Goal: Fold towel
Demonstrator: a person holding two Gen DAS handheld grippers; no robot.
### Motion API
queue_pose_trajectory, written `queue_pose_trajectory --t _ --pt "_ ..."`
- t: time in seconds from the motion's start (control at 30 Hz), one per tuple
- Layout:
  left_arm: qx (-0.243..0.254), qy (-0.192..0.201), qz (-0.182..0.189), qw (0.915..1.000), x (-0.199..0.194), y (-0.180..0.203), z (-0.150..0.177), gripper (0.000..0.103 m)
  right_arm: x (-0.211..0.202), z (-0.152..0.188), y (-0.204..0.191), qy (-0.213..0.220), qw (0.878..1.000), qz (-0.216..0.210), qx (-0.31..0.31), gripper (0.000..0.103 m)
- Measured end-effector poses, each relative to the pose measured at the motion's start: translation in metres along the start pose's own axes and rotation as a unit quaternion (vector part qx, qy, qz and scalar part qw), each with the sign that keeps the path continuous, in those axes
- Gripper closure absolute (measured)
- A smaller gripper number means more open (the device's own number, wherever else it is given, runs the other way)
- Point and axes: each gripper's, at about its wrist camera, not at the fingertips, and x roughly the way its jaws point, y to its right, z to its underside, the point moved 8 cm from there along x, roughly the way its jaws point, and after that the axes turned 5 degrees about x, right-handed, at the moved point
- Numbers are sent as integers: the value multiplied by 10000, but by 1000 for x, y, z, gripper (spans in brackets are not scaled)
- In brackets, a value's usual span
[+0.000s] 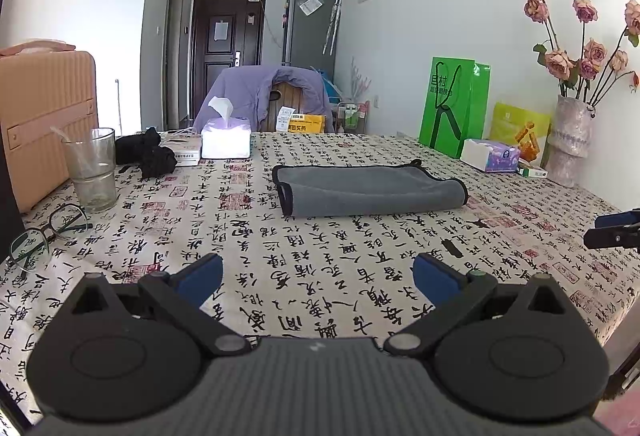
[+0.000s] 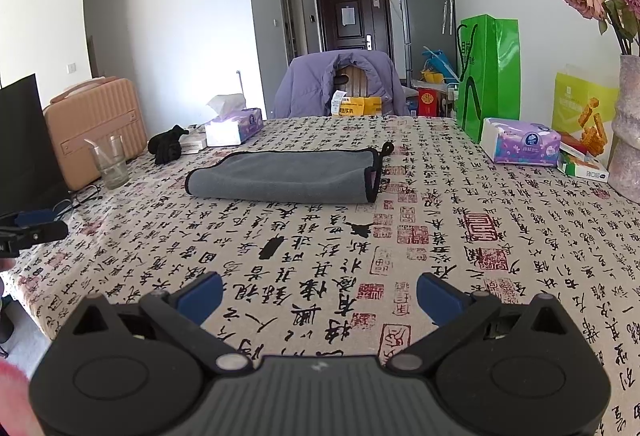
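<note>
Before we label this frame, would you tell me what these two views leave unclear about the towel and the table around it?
- Towel: layer count unclear in both views; the top layer covers the rest.
- Glasses: right wrist view, barely visible in the shadow beside the suitcase.
- Vase: right wrist view, cut off by the frame edge.
- Right gripper: left wrist view, only its tips show.

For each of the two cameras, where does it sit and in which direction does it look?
Left wrist: sits on the left gripper, open above the tablecloth, facing the grey towel and far door; the right gripper's tip shows at its right edge.
Right wrist: sits on the right gripper, also open, facing the same way; the towel lies ahead-left, the left gripper at its left edge.
Shared: towel, tablecloth, drinking glass.
</note>
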Motion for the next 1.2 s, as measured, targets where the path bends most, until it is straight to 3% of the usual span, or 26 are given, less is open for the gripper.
queue_pose_trajectory --t 1.2 --pt "-75 49 -20 10000 -2 0 -3 0 0 -1 -2 6 10000 -8 -26 0"
